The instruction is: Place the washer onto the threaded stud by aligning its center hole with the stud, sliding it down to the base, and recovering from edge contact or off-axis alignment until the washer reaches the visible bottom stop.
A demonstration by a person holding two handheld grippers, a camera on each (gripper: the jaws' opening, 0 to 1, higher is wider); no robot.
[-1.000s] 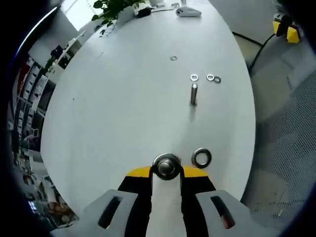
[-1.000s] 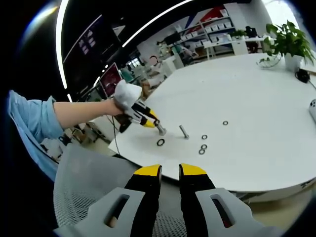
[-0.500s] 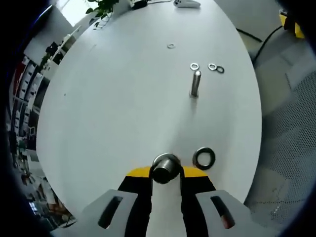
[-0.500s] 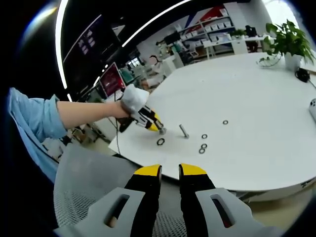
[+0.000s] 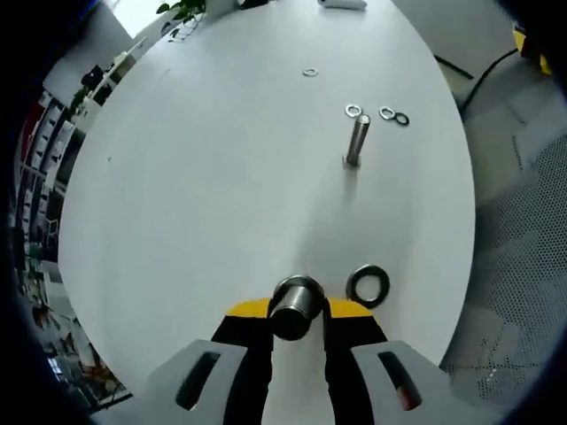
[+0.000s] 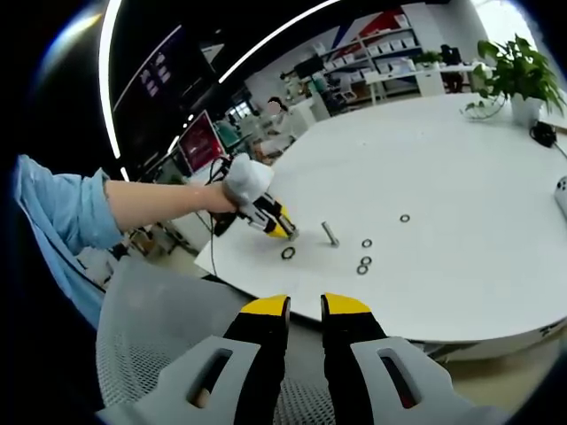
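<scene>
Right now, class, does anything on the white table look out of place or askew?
Yes: the threaded stud lies on its side on the table rather than upright, and loose washers are scattered beyond it, apart from the dark washer.

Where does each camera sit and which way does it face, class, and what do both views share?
Left gripper view: rides on the left gripper, looking down across the white table; its jaws clamp a metal stud beside a dark washer.
Right gripper view: rides on the right gripper, off the table's edge, facing the table; a forearm and blue sleeve show.
Shared: the table, standing stud, dark washer and small washers.
</scene>
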